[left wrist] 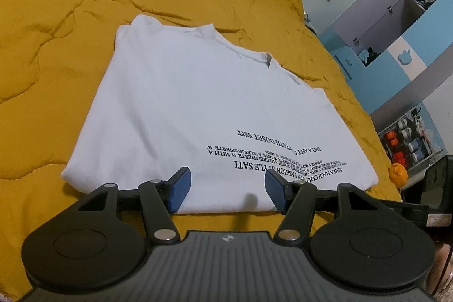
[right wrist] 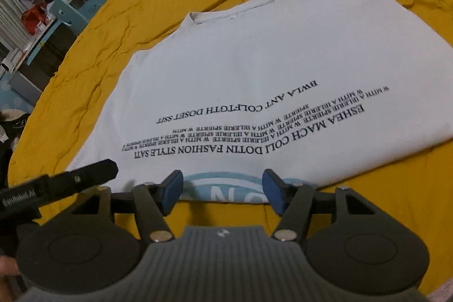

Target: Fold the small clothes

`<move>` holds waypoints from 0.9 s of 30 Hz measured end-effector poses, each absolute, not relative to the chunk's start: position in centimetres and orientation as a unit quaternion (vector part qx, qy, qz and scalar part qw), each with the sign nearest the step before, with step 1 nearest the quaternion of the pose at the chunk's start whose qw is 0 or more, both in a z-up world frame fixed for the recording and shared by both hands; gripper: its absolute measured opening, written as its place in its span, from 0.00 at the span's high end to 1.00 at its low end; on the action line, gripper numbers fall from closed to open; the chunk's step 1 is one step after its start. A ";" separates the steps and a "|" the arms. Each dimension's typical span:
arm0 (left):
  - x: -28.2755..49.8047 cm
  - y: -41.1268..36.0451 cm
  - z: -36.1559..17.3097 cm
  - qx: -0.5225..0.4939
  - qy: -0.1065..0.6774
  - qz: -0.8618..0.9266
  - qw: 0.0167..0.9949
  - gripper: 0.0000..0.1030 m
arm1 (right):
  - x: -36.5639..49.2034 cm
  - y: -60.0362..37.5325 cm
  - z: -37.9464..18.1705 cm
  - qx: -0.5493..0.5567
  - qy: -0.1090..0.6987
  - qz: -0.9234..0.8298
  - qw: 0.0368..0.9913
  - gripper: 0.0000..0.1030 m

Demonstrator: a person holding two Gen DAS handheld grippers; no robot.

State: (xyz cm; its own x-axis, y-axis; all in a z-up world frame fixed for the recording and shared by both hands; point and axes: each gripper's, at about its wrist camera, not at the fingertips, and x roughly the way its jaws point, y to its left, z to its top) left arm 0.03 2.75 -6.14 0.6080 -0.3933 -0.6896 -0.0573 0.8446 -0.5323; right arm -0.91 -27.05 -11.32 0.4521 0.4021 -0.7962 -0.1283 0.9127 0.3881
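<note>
A big yellow quilted bedspread [left wrist: 56,75] covers the bed and fills most of both views. On it lies a white T-shirt [left wrist: 198,104], folded into a flat, neat shape. Its collar [right wrist: 232,10] points away from the grippers. Black printed words [right wrist: 254,132] run across the near part of the shirt, upside down from here. In the right wrist view a light blue round print [right wrist: 223,188] peeks out under the shirt's near edge.

The left gripper [left wrist: 226,188] hangs over the near edge of the shirt. Its blue pads [left wrist: 179,190] are wide apart and hold nothing. The right gripper [right wrist: 222,193] is also at the near edge, jaws apart, with nothing pinched.

A small orange thing [left wrist: 398,173] sits beside the bed.
</note>
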 end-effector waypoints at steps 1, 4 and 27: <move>0.1 2.7 -6.2 -0.261 0.432 -0.098 0.858 0.31 | -0.8 -27.1 -11.4 0.140 0.499 0.156 0.841 0.44; 0.0 2.7 -6.2 -0.263 0.433 -0.097 0.857 0.31 | -0.5 -27.3 -11.7 0.148 0.503 0.156 0.837 0.41; 7.9 17.2 -4.2 -0.341 0.470 -0.041 0.813 0.23 | -7.2 -8.0 -9.0 -0.278 0.329 0.326 0.842 0.45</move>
